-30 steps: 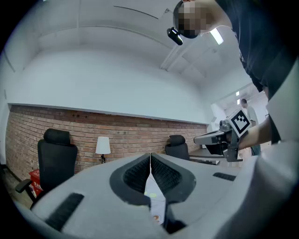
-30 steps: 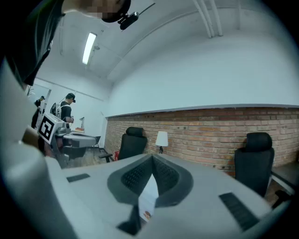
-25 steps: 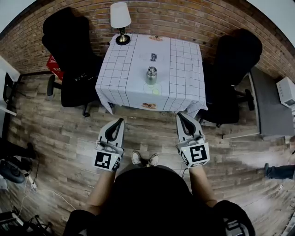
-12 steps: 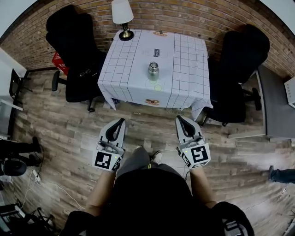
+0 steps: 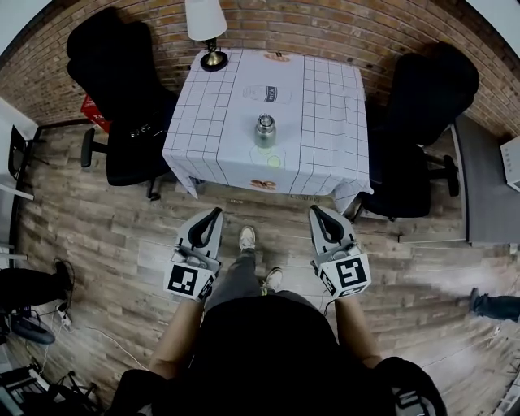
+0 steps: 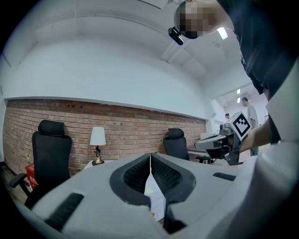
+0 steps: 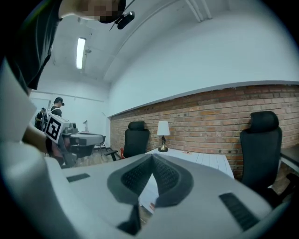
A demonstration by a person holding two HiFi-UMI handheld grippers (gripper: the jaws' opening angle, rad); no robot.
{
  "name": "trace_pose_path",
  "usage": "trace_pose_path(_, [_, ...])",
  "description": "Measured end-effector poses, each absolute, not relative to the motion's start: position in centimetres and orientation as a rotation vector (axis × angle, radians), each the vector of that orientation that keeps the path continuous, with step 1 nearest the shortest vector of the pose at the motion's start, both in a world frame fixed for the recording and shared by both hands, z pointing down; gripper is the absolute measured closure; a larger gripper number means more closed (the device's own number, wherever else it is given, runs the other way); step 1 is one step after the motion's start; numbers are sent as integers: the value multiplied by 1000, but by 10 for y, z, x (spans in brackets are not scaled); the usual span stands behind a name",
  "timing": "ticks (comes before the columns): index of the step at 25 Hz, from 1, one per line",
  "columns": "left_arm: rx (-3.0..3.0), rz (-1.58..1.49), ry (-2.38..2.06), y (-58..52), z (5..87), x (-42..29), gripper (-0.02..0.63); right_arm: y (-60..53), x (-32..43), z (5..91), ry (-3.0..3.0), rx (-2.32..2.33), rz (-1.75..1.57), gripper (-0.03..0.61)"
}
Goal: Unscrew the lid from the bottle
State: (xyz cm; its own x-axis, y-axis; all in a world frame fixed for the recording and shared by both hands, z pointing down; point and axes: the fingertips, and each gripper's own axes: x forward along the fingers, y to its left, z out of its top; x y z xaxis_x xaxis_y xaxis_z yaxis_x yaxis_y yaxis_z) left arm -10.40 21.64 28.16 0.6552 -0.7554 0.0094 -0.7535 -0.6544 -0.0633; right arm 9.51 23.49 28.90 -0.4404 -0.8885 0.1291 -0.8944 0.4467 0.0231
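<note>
A small metal bottle [image 5: 265, 130] with its lid on stands upright near the middle of the table [image 5: 207, 138], which wears a white checked cloth. Both grippers hang over the wooden floor, well short of the table's near edge. My left gripper [image 5: 214, 213] is shut and empty, its tips touching. My right gripper [image 5: 314, 210] is shut and empty too. In the left gripper view my left gripper [image 6: 150, 156] points level at the table, and the bottle is hidden behind its jaws. The right gripper [image 7: 152, 156] view shows the table [image 7: 205, 159] past its tips.
A lamp [image 5: 204, 24] stands at the table's far left corner. Black office chairs sit at the left [image 5: 122, 97] and right [image 5: 418, 122] of the table. A brick wall [image 5: 325, 24] runs behind. A grey desk [image 5: 487, 187] stands at the right. My shoes [image 5: 248, 238] step on the floor between the grippers.
The person has stepped toward the table; one foot now reaches forward between the grippers. Both grippers stay shut and side by side, and the table shows slightly nearer.
</note>
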Motion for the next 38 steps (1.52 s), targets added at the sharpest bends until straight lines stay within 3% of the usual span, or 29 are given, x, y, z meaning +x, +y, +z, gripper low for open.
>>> trace_pose_path(19, [-2978,25,1081,18,303,-98,586,64,77,276,-2363,1631,88,565])
trace_pose_path(38, [-3035,-62,1058,-27,324,-47,586,10,118,283,-2403,1644,104,565])
